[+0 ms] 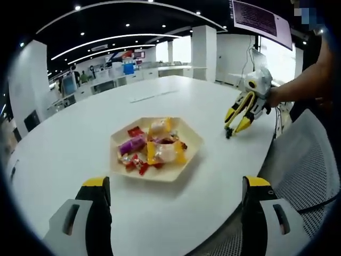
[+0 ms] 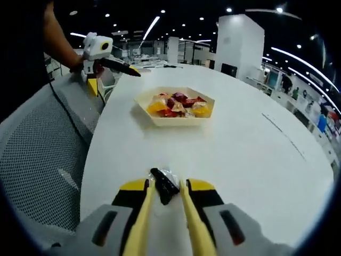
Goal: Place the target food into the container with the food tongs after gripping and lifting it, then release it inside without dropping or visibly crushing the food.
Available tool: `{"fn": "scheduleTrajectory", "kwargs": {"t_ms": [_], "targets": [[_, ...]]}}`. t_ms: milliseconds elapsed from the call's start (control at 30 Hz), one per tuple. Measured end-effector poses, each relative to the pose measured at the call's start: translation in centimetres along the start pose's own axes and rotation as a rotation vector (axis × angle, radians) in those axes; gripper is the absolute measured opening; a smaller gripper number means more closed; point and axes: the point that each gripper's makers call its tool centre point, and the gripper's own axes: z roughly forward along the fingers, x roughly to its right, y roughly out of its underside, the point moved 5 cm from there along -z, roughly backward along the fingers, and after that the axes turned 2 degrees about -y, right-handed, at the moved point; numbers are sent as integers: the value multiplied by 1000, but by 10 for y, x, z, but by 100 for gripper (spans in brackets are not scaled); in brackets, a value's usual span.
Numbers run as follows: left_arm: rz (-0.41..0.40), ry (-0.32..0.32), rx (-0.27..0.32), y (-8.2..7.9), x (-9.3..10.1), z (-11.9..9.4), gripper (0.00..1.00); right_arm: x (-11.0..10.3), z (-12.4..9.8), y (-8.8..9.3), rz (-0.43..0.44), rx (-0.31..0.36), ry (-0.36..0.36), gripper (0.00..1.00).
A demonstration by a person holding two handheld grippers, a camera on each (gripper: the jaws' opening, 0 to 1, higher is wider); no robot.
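A dark wrapped snack [image 2: 164, 185] is lying on the white desk [image 2: 240, 154] near its edge, between the nearly closed right tongs [image 2: 166, 198]. The hexagonal tray [image 1: 184, 170] is holding wrapped sweets [image 1: 153, 145]. The left tongs [image 1: 176, 194] are standing apart. An office is stretching behind.

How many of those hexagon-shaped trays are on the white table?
1. The tray sits near the table's middle, filled with wrapped snacks. The right gripper view shows the same tray from the opposite side, beyond the right gripper.
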Motion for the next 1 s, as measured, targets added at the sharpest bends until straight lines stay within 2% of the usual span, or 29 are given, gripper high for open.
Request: {"fn": "scheduleTrajectory", "kwargs": {"t_ms": [200,267,367,733,933,1000], "targets": [[-2,-5,4,0,-1,0,99,2,1,-1,36,-26,11,24],[-2,-7,4,0,-2,0,99,5,0,-1,94,-56,33,23],[-2,-8,10,-2,-1,-1,99,4,1,-4,67,-72,37,22],[-1,-23,32,-5,-3,-3,99,13,-11,-5,133,-71,83,21],[-6,-28,28,-4,-3,-3,99,13,-9,-2,110,-84,106,23],[0,-23,21,-4,-2,-2,99,12,-6,-1,65,-80,104,24]]}}
